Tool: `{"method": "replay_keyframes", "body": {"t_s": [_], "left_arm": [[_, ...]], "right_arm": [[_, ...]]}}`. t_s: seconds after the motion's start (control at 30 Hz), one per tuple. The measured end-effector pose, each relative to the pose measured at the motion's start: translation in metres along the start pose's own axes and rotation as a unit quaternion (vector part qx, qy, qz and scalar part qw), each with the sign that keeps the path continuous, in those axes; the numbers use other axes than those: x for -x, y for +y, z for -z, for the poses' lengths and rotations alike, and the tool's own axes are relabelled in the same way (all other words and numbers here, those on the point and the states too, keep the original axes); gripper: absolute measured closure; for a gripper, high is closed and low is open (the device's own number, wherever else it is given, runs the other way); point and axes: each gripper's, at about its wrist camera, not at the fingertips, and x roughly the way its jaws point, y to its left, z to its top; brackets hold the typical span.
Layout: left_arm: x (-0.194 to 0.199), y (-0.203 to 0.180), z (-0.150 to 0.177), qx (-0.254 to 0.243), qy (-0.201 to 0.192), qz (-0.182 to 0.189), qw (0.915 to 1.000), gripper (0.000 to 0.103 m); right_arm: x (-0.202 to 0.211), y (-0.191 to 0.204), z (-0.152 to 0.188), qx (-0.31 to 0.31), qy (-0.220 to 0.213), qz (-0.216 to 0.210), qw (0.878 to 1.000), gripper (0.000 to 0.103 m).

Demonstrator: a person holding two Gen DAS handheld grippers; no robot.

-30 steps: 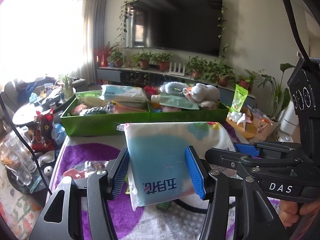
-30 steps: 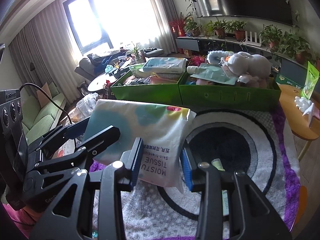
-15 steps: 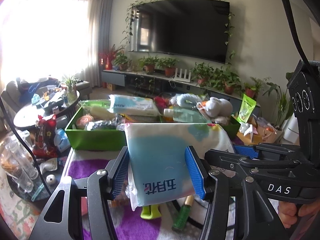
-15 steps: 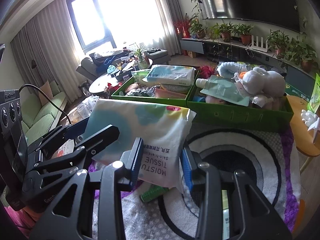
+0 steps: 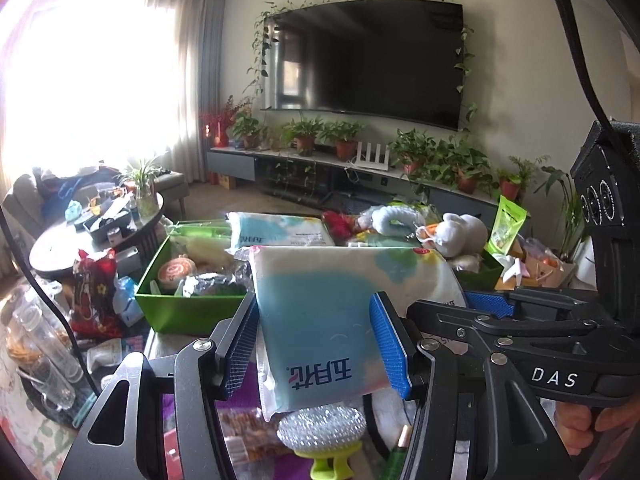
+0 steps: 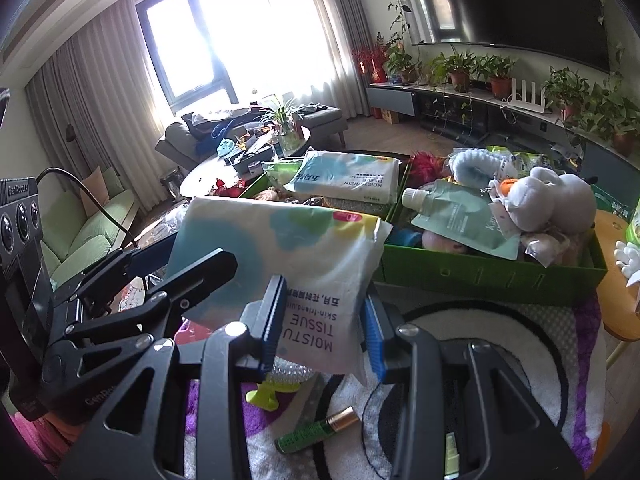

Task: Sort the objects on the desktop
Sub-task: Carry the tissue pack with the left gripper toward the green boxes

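A soft blue-and-white tissue pack (image 5: 320,320) hangs in the air between both grippers. My left gripper (image 5: 316,348) is shut on its one end, the blue pads pressing its sides. In the right wrist view the same tissue pack (image 6: 280,260) has my right gripper (image 6: 326,330) shut on the end printed "MOISTU TISSUE". Beyond the pack stand two green bins (image 6: 480,272), the left one (image 5: 188,312) holding a second tissue pack (image 6: 348,176) and snacks, the right one a pouch and a grey plush toy (image 6: 548,200).
Under the pack on the purple and white rug (image 6: 520,340) lie a silvery scrubber with a green handle (image 5: 322,432), a green tube with a gold cap (image 6: 316,428) and snack packets (image 5: 248,432). A round dark table (image 5: 52,248) stands left. A person's hand (image 5: 592,436) grips the right gripper.
Both grippers have carried the tissue pack up and back from the bins. The bins look farther and lower, and the scrubber and green tube have come into view below.
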Motion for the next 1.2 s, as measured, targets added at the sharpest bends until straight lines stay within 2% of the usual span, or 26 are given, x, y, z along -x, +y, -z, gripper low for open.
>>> {"method": "replay_keyframes", "body": {"t_s": [0.47,0.83,1.2], "left_arm": [[-0.023,0.014,-0.024,-0.007,-0.017,-0.002,0.9998,0.047],[-0.05,0.029,-0.056,-0.007,-0.027,-0.008,0.9996,0.047],[-0.084,0.042,-0.077,-0.009,-0.023,-0.009,0.9997,0.047]], "right_arm": [[-0.025,-0.009,-0.027,-0.018,-0.017,-0.007,1.0,0.065],[-0.05,-0.017,-0.067,-0.015,-0.031,-0.014,0.999,0.065],[-0.077,-0.028,-0.095,-0.01,-0.036,-0.011,0.999,0.065]]}}
